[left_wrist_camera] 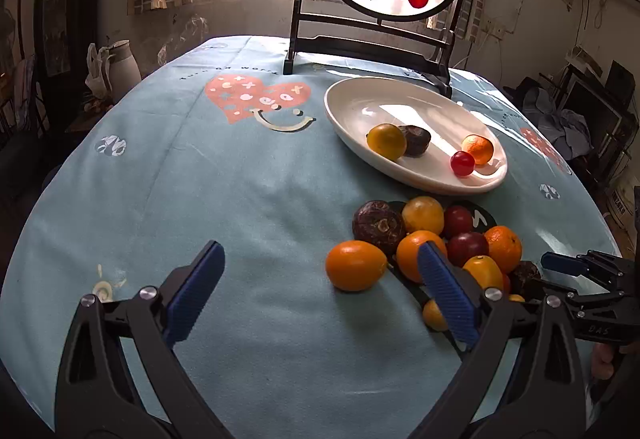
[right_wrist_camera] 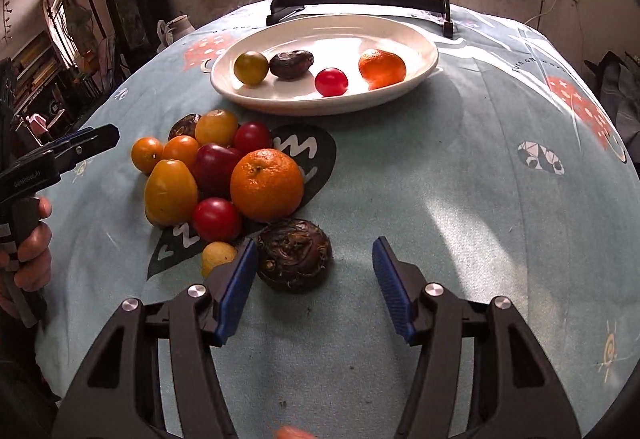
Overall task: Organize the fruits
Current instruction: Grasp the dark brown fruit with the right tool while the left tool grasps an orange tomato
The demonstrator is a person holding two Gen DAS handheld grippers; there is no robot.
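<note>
A white oval plate (left_wrist_camera: 360, 99) (right_wrist_camera: 400, 35) holds a yellow fruit (left_wrist_camera: 386, 141), a dark water chestnut (left_wrist_camera: 416, 140), a red cherry tomato (left_wrist_camera: 462, 163) and a mandarin (left_wrist_camera: 478, 149). A pile of several fruits (left_wrist_camera: 448, 235) (right_wrist_camera: 224, 167) lies on the cloth in front of it. My left gripper (left_wrist_camera: 320, 271) is open; an orange kumquat (left_wrist_camera: 355, 265) lies between its fingers. My right gripper (right_wrist_camera: 314, 263) is open, with a dark water chestnut (right_wrist_camera: 294, 254) just inside its left finger (right_wrist_camera: 240, 283). The right gripper also shows at the right edge of the left wrist view (left_wrist_camera: 560, 265).
A dark wooden screen stand (left_wrist_camera: 368, 51) with a round painted panel stands behind the plate. The round table is covered by a light blue printed cloth (left_wrist_camera: 200, 179). A white jug (left_wrist_camera: 122, 65) stands beyond the table's left edge.
</note>
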